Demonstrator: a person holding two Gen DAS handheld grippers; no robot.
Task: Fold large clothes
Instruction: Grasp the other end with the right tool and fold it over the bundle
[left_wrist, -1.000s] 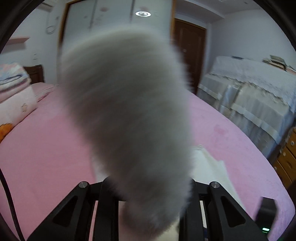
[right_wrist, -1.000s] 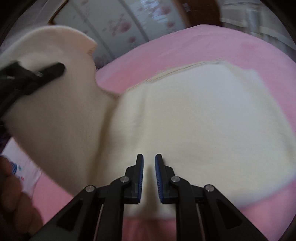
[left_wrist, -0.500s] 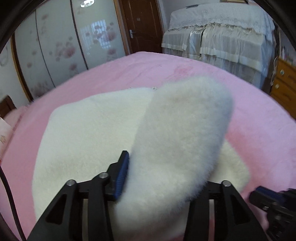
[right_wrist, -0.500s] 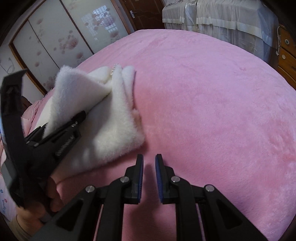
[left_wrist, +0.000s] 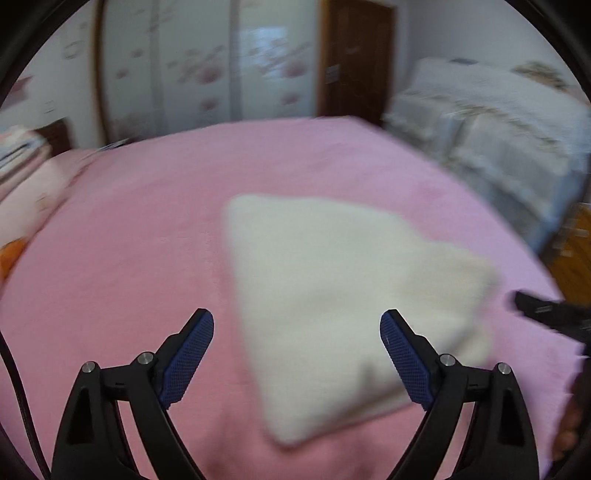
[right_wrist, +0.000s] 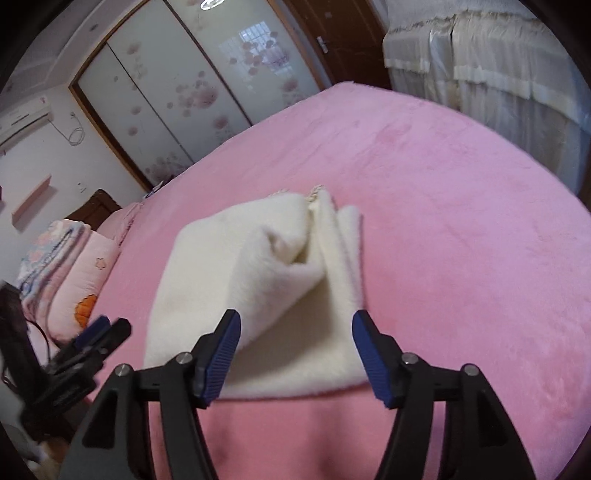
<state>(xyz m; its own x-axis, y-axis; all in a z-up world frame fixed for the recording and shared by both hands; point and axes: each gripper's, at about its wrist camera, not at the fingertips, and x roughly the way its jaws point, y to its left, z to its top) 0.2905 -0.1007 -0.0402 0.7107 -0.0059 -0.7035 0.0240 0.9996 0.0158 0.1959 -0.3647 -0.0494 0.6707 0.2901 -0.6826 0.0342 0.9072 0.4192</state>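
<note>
A cream fluffy garment (left_wrist: 343, 295) lies folded into a compact bundle on the pink bed (left_wrist: 110, 258). In the right wrist view the garment (right_wrist: 258, 280) shows several stacked layers, with one fold bulging up at its far end. My left gripper (left_wrist: 297, 325) is open and empty just above the bundle's near edge. My right gripper (right_wrist: 295, 325) is open and empty, its jaws spread over the bundle's near side. The left gripper also shows at the left of the right wrist view (right_wrist: 96, 336).
Pink pillows and folded bedding (right_wrist: 66, 273) are stacked at the bed's head on the left. A second bed with a lace cover (left_wrist: 498, 136) stands to the right. A wooden drawer unit (left_wrist: 572, 258) is by the bed's right edge.
My left gripper has let go of the fluffy garment and opened wide. My right gripper has opened from shut. The garment now lies folded on the bed.
</note>
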